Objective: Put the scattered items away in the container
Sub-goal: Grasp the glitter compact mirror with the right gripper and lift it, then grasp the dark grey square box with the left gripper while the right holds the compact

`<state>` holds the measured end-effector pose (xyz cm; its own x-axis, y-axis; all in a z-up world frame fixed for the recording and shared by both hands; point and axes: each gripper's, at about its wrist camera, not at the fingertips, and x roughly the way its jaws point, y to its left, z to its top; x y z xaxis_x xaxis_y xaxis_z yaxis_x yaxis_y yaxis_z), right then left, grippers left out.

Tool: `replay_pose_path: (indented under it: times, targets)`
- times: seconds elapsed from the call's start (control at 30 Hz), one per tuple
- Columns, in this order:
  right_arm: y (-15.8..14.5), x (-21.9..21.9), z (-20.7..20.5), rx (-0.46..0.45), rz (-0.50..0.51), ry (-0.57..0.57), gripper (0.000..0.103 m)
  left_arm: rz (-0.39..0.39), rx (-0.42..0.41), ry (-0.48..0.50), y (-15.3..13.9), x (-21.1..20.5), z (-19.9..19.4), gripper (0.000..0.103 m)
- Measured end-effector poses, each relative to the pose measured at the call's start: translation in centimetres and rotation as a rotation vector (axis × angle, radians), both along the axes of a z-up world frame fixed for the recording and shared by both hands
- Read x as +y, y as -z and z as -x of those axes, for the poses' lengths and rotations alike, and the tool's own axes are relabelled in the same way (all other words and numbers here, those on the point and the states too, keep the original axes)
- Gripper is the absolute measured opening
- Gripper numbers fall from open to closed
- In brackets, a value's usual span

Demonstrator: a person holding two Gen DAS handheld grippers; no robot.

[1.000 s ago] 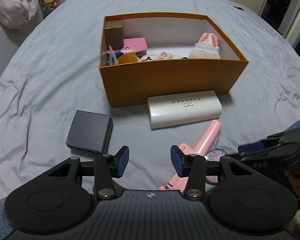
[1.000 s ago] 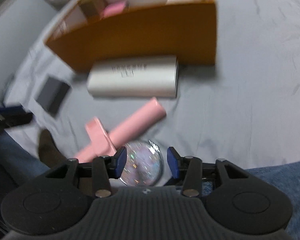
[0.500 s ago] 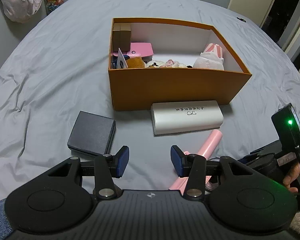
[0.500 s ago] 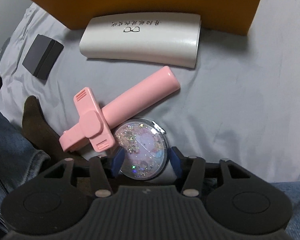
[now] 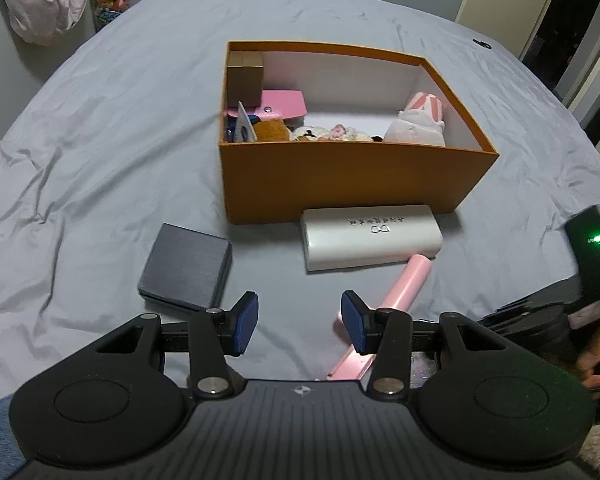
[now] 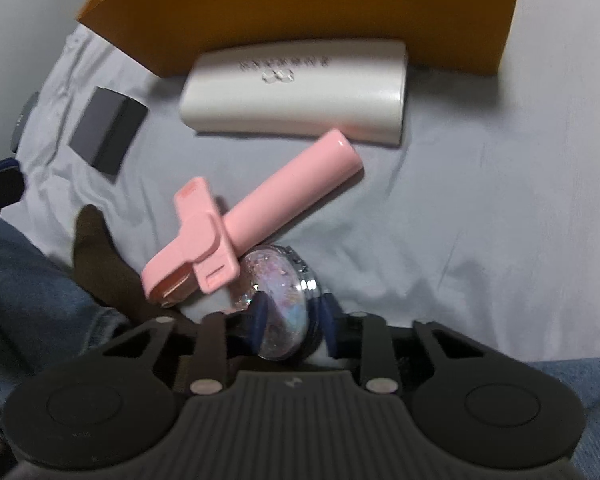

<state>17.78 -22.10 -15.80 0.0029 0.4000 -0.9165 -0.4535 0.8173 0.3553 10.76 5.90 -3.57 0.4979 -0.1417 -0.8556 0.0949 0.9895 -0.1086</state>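
The grey bedsheet [image 5: 100, 140] fills nearly everything I see, and on it, at twelve o'clock from my left gripper [image 5: 299, 328], sits the orange box [image 5: 352, 176], open-topped, with a brown carton, a pink pouch and a plush toy [image 5: 420, 124] already inside. Touching or just beside its near wall lies the white case [image 5: 372, 236], at about one o'clock from that gripper. The dark grey box [image 5: 186, 268] rests at eleven o'clock, near my left finger. The pink selfie stick [image 6: 268, 216] lies slanted, its round end close to the white case and its clamp end toward me; from my right gripper [image 6: 290, 318] it runs off toward eleven o'clock. The smallest thing, the glitter compact [image 6: 278, 308], stands tilted on edge right between my right fingers, its upper rim touching the stick's clamp. My right jaws have just been closing and now pinch the compact from both sides. My left jaws stand apart with only bedsheet between them. My jeans [image 6: 28, 280] and a brown sock [image 6: 100, 264] show at nine o'clock in the right wrist view.
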Motion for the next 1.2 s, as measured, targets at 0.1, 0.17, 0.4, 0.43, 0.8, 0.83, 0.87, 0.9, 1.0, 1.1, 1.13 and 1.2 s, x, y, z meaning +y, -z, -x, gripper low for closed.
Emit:
replay_pose_path:
  times: [0.1, 0.17, 0.4, 0.43, 0.8, 0.83, 0.87, 0.9, 1.0, 1.1, 1.13, 1.2]
  targets:
    - [-1.5, -0.2, 0.4, 0.0, -0.057, -0.019, 0.017, -0.013, 0.0, -0.004, -0.3, 0.5, -0.2, 0.054]
    - [-1.8, 0.4, 0.6, 0.002, -0.08, -0.034, 0.017, -0.021, 0.008, -0.012, -0.5, 0.9, -0.5, 0.054]
    - [-0.5, 2.9, 1.4, -0.034, -0.056, -0.055, 0.017, -0.092, 0.045, -0.032, -1.3, 3.0, -2.0, 0.054]
    - [-1.0, 2.4, 1.5, -0.04, -0.062, -0.057, 0.015, -0.102, 0.054, -0.035, -1.3, 3.5, -2.4, 0.054]
    - [-3.9, -2.2, -1.4, -0.227, -0.013, 0.048, 0.015, -0.076, 0.192, -0.023, 2.5, 8.5, -9.7, 0.068]
    - [-3.8, -2.6, -1.7, -0.225, -0.018, 0.059, 0.015, -0.073, 0.209, -0.015, 3.3, 8.8, -10.3, 0.07]
    - [-3.6, -2.9, -1.9, -0.22, -0.023, 0.069, 0.015, -0.064, 0.229, -0.007, 4.2, 9.2, -10.8, 0.07]
    - [-3.5, -3.1, -2.0, -0.215, -0.029, 0.076, 0.015, -0.049, 0.253, -0.002, 5.0, 9.5, -11.1, 0.07]
    - [-2.8, -3.6, -2.2, -0.194, -0.038, 0.09, 0.015, 0.02, 0.355, -0.006, 7.1, 10.4, -11.9, 0.07]
    - [-2.2, -3.8, -2.5, -0.178, -0.049, 0.106, 0.015, 0.069, 0.394, -0.03, 8.0, 11.0, -12.4, 0.074]
    - [-2.2, -3.9, -2.6, -0.176, -0.056, 0.111, 0.015, 0.064, 0.4, -0.047, 8.3, 11.2, -12.6, 0.074]
    - [-2.0, -4.0, -2.8, -0.174, -0.071, 0.122, 0.015, 0.058, 0.444, -0.074, 9.3, 11.5, -13.0, 0.076]
